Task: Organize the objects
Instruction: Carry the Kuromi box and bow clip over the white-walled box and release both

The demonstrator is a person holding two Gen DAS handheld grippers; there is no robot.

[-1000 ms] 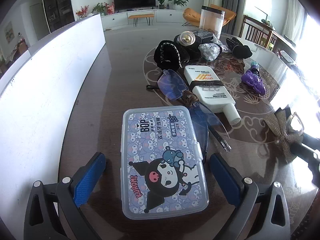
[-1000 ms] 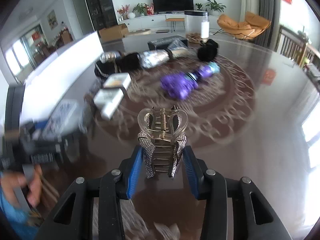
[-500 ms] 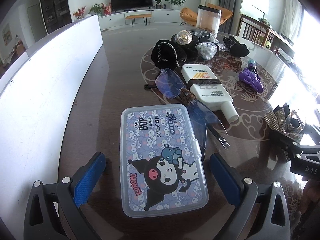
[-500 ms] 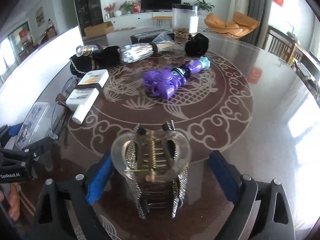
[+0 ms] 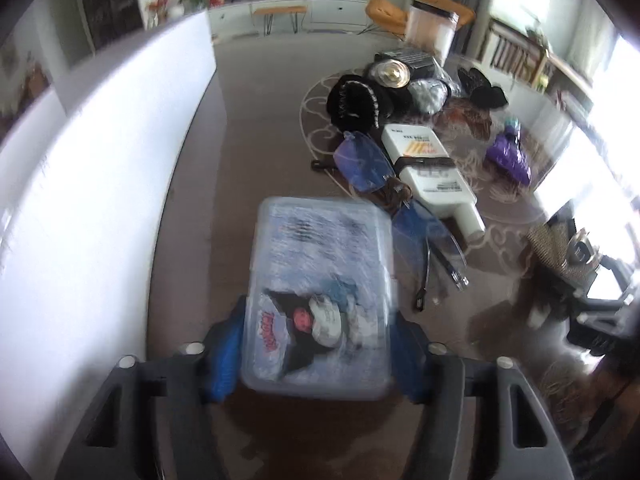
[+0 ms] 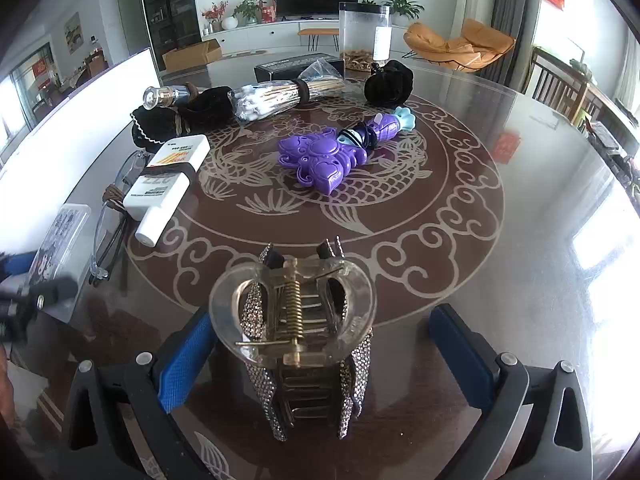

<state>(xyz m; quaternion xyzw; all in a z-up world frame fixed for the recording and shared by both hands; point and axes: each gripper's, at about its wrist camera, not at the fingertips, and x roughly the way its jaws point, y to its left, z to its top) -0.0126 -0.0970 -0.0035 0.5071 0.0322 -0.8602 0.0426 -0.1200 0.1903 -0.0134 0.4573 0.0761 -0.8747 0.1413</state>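
Observation:
My left gripper (image 5: 316, 356) is shut on a clear plastic floss-pick box (image 5: 320, 280) with a cartoon lid, its blue pads pressing both long sides. The box also shows at the left edge of the right wrist view (image 6: 60, 240). My right gripper (image 6: 324, 356) is open. A clear hair claw clip (image 6: 296, 320) with rhinestone teeth rests on the glass table (image 6: 520, 200) between its pads, touching neither. The clip also shows in the left wrist view (image 5: 560, 248).
On the table lie glasses (image 5: 400, 208), a white lotion bottle (image 6: 164, 184), a purple toy (image 6: 324, 156), black pouches (image 6: 388, 84), a cotton swab bundle (image 6: 280, 96) and a clear canister (image 6: 364, 32). A white wall panel (image 5: 100, 200) runs along the left.
My left gripper has closed on the floss-pick box and the view has blurred with motion. My right gripper had opened off the hair clip and now stays open around it.

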